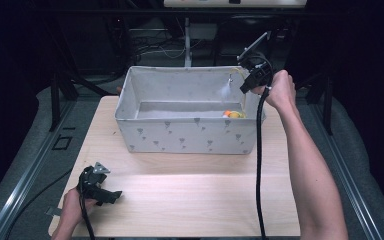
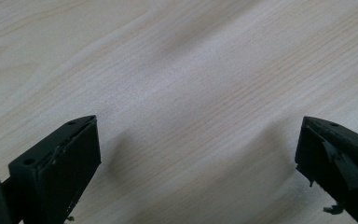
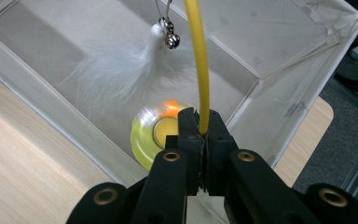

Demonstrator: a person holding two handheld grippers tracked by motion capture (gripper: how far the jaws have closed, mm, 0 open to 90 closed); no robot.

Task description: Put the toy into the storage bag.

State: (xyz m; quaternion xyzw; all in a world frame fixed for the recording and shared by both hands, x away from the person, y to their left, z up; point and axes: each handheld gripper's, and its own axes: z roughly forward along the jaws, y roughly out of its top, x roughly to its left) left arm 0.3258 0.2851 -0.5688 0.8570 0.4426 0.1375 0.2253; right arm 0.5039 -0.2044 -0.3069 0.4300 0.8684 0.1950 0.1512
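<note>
Nearest to us, at about seven o'clock on the tabletop [image 1: 195, 200], our left tongs [image 1: 111, 196] rest with their jaws spread wide and nothing between them; the left gripper view looks straight past the two black jaws onto bare pale wood, so we judge this hand is simply parked out of the way while the other one works. Up at one o'clock, our right tongs [image 3: 200, 122] hang above the far right corner of the grey fabric bin [image 1: 187, 140], closed tight on a thin yellow wand [image 3: 199, 60]. Pinching the wand low on its stem lets the toy dangle from its far end instead of dragging over the rim: a white feather tuft [image 3: 116, 70] with a small silver bell [image 3: 171, 40] hangs from it over the bin's inside. Below, on the bin floor near that same corner, lies a yellow-green disc with an orange spot [image 3: 145, 137], blurred in the right gripper view, so we cannot say whether it belongs to the wand. We judge the feather toy is being lowered into the bin, held over the open middle so that the feathers clear the soft walls.
</note>
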